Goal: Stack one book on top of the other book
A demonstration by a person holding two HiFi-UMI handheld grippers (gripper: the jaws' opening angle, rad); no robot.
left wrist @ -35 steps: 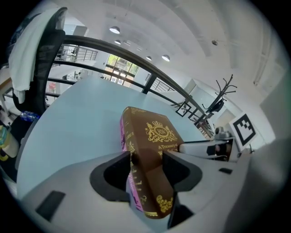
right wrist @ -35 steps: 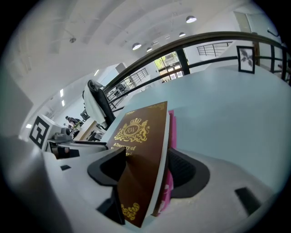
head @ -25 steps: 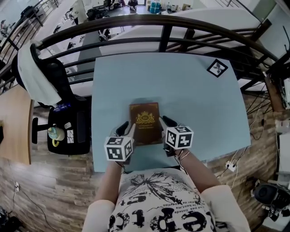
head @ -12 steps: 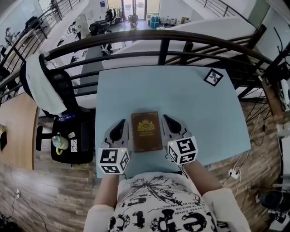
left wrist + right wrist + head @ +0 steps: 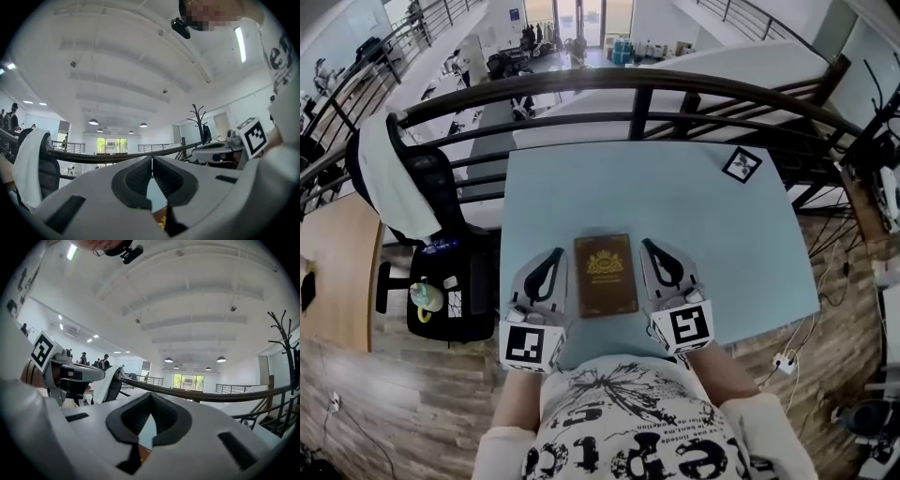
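A brown book (image 5: 605, 275) with a gold emblem lies flat near the front of the light blue table (image 5: 712, 234). Only this one cover shows from above; whether another book lies under it I cannot tell. My left gripper (image 5: 555, 252) hangs beside the book's left edge, shut and empty. On the other side of the book my right gripper (image 5: 646, 244) is likewise shut with nothing in it. Both point level, away from me, apart from the book. Under the shut left gripper (image 5: 151, 161) a sliver of the book (image 5: 161, 223) shows; the right gripper (image 5: 151, 399) looks over the table.
A black-and-white marker tag (image 5: 742, 164) lies at the table's far right corner. A dark curved railing (image 5: 637, 89) runs behind the table. A black chair draped with white cloth (image 5: 389, 178) and a stool with a mug (image 5: 420, 296) stand to the left.
Both grippers left the book's sides, where their jaws stood open, rose, levelled out and closed empty. The book lies where it was.
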